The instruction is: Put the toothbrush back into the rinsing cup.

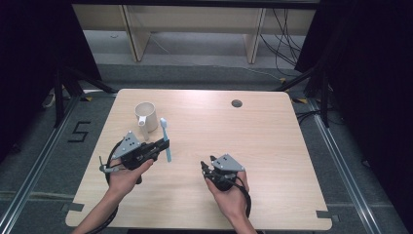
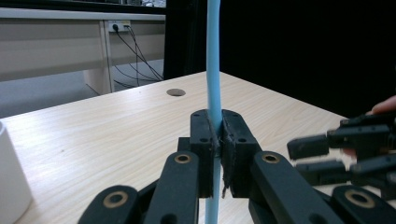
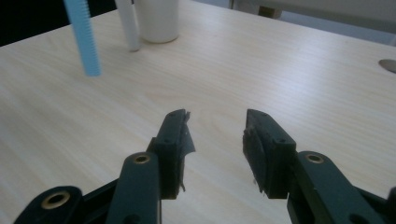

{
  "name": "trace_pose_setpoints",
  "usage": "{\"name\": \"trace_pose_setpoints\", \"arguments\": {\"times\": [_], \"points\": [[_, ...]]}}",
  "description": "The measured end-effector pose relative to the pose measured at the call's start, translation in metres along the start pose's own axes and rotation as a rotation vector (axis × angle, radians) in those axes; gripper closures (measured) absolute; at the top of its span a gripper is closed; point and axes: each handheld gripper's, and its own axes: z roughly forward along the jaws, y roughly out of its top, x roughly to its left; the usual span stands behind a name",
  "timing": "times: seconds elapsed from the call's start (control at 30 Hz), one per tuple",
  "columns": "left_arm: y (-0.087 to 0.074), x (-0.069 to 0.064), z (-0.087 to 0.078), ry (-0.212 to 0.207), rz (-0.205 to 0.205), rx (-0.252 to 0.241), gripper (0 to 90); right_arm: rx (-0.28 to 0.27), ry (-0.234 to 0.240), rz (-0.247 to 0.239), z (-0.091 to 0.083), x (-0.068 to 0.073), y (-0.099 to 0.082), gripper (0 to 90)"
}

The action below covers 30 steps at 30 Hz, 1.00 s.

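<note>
Even overhead light is falling on the pale wooden table (image 1: 204, 146) in the high view, leaving it bright while black curtains at both sides are sinking into darkness. Shadows under the hands are staying soft and short. The picture is looking slightly soft and low in detail. In the left gripper view the near jaws are blurring and the dark right background is showing nothing. In the right gripper view the table's far edge is washing out and nearby parts are blurring.

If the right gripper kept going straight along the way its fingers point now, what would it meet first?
Most likely nothing: ahead of the open right gripper lies bare table. The blue toothbrush and white cup sit off to the left of that line, though depth is hard to judge.
</note>
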Motion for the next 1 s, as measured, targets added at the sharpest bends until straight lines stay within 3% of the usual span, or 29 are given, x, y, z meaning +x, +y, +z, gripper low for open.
{"name": "trace_pose_setpoints", "arguments": {"times": [0.03, 0.3, 0.63, 1.0], "points": [[0.0, 0.002, -0.001, 0.004, 0.002, 0.001, 83.8, -0.013, -0.017, -0.01, 0.0, -0.009, 0.004, 59.6], [-0.001, 0.013, -0.011, 0.033, 0.008, -0.007, 83.8, -0.034, -0.065, -0.02, -0.006, -0.035, 0.014, 59.5], [-0.002, 0.022, -0.019, 0.067, -0.004, -0.024, 83.8, -0.014, -0.137, 0.011, -0.033, -0.067, -0.002, 59.3], [0.001, 0.033, -0.027, 0.108, -0.01, -0.049, 83.8, -0.034, -0.176, 0.056, -0.049, -0.083, -0.016, 59.1]]}}
